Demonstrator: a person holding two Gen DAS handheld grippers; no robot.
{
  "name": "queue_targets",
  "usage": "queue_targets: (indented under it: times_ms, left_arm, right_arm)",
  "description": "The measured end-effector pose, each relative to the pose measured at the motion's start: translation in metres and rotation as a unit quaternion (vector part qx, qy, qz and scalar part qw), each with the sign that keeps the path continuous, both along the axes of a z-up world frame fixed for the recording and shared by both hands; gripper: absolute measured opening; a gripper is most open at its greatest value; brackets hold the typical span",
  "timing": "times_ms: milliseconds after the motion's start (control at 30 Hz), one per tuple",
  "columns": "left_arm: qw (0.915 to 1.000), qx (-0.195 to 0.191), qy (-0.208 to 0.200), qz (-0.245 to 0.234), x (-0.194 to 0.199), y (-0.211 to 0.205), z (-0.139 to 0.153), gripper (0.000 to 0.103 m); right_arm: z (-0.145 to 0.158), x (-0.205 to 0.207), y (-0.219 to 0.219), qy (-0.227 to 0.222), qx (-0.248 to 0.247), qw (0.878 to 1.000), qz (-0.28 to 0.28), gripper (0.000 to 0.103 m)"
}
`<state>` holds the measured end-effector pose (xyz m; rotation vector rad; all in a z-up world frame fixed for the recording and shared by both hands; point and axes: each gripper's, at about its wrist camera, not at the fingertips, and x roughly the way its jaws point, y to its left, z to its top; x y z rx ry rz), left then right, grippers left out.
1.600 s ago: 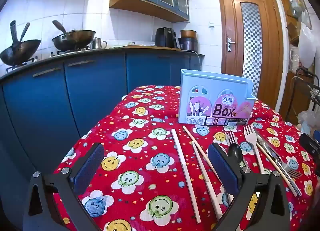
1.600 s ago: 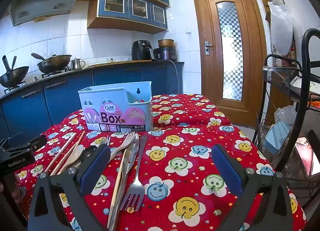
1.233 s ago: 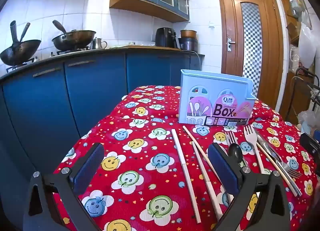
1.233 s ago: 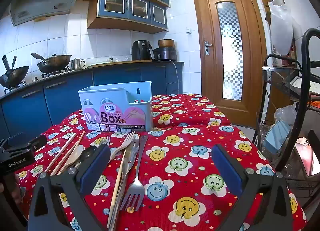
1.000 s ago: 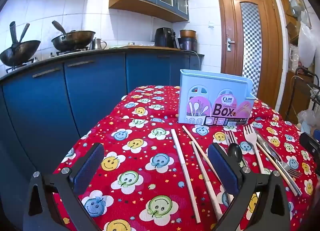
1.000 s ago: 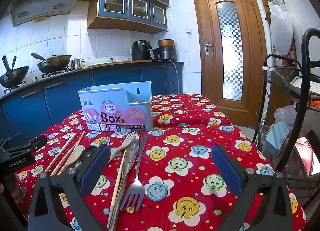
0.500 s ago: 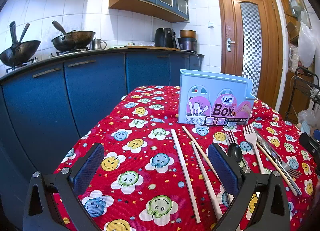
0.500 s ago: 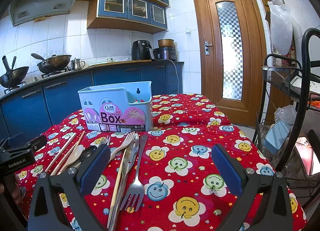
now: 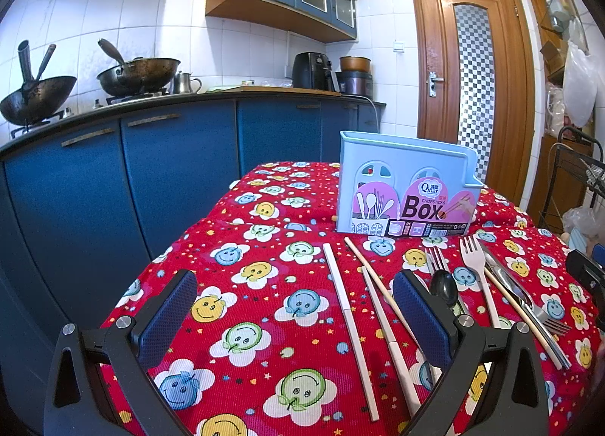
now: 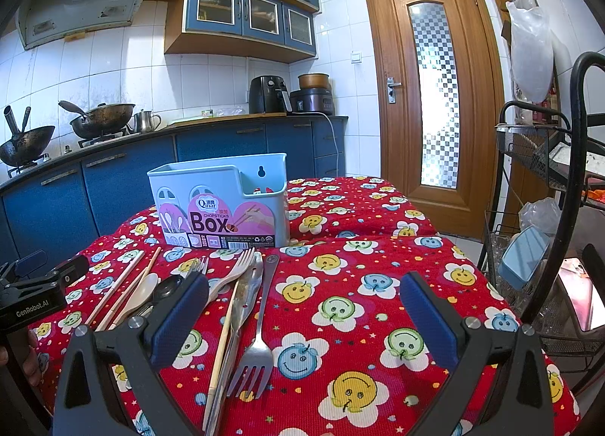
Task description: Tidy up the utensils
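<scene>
Worktop (image 10: 378,217) under red smiley-print cloth. Pale blue chopsticks box (image 10: 223,201) stands upright toward its far side, label facing the cameras. Left tongs (image 9: 295,307) spread wide, gripping nothing, low over the cloth. Right tongs (image 10: 302,307) likewise spread, unloaded. Utensils lie loose before the box: light chopsticks (image 9: 342,300) on the left, beige fork (image 9: 476,269), metal fork (image 10: 257,341) with tines toward the camera, black spoon (image 9: 444,286), beige spoon (image 10: 141,292).
</scene>
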<state>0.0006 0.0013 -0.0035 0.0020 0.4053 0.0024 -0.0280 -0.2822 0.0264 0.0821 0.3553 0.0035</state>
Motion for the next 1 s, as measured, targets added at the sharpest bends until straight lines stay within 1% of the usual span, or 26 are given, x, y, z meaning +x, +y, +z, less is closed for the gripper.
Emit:
queue_targets:
  times_ms: [1000]
  left_arm:
    - [1.0,-0.001,0.0,0.0,-0.0015,-0.0023,0.0019,0.103]
  right_arm:
    - [0.0004,-0.0001,-0.0001,0.0,0.001,1.0,0.0,0.103]
